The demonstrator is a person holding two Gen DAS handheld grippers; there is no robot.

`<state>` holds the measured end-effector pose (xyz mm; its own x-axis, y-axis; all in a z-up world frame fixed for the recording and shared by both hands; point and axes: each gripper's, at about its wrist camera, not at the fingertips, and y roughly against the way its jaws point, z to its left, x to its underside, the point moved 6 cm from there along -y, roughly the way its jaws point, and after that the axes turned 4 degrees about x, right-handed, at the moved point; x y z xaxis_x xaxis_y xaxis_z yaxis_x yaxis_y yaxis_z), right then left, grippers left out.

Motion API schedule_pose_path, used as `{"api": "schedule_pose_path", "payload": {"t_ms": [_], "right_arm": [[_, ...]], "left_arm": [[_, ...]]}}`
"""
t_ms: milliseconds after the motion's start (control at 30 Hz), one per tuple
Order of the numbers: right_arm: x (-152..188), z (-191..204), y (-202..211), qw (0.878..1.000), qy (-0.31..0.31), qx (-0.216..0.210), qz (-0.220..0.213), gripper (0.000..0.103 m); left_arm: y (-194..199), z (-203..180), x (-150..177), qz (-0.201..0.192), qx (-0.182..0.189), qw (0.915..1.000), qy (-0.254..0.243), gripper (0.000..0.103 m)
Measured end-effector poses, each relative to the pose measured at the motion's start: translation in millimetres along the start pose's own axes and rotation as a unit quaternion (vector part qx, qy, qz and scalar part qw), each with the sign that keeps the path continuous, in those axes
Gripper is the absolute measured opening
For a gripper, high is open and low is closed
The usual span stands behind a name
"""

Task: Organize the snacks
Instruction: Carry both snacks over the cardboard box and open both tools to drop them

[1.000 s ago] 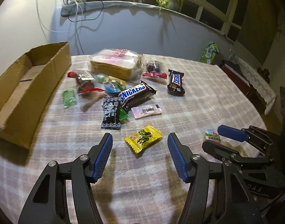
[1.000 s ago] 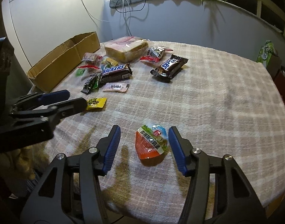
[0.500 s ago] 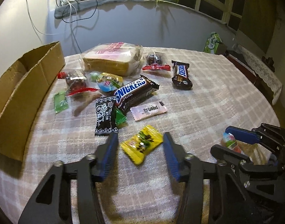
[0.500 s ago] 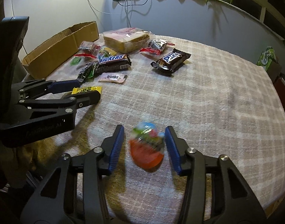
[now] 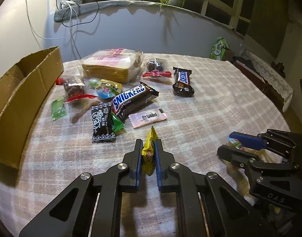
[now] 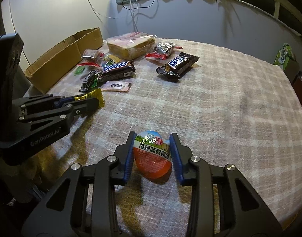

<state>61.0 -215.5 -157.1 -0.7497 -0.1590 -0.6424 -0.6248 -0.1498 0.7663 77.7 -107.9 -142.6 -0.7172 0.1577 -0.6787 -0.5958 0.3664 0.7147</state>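
Observation:
My left gripper [image 5: 148,144] is shut on a small yellow candy packet [image 5: 149,154], which stands on edge between the blue pads just above the checked tablecloth [image 5: 210,102]. In the right wrist view the same packet [image 6: 95,95] sticks out past the left gripper [image 6: 91,102]. The jaws of my right gripper [image 6: 152,136] are closing, and both pads press on an orange egg-shaped snack packet [image 6: 152,158] that stands tilted up between them. An open cardboard box [image 5: 16,90] lies along the table's left side.
Behind the grippers lie loose snacks: a Snickers bar [image 5: 131,96], a second Snickers [image 5: 182,81], a bag of sliced bread [image 5: 111,65], a black packet [image 5: 102,124], a pink sachet [image 5: 149,116] and several small sweets. The table's right edge [image 6: 301,122] drops off nearby.
Both grippers have gone from wide open to closed around their packets. The yellow packet has turned from flat to on edge, and the orange packet has tipped up between the right pads.

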Motion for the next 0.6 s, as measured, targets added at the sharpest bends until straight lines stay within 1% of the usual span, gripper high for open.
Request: {"api": "schedule_pose_path", "payload": {"t_ms": [333, 600], "right_arm": [[-11, -2, 10, 1.000, -0.004, 0.001, -0.015, 0.035], [-36, 15, 16, 0.999, 0.022, -0.004, -0.033, 0.035]], "left_arm": [[14, 4, -5, -0.017, 0.009, 0.9997, 0.016, 0.009], [36, 23, -13, -0.041, 0.005, 0.9985, 0.035, 0.009]]}}
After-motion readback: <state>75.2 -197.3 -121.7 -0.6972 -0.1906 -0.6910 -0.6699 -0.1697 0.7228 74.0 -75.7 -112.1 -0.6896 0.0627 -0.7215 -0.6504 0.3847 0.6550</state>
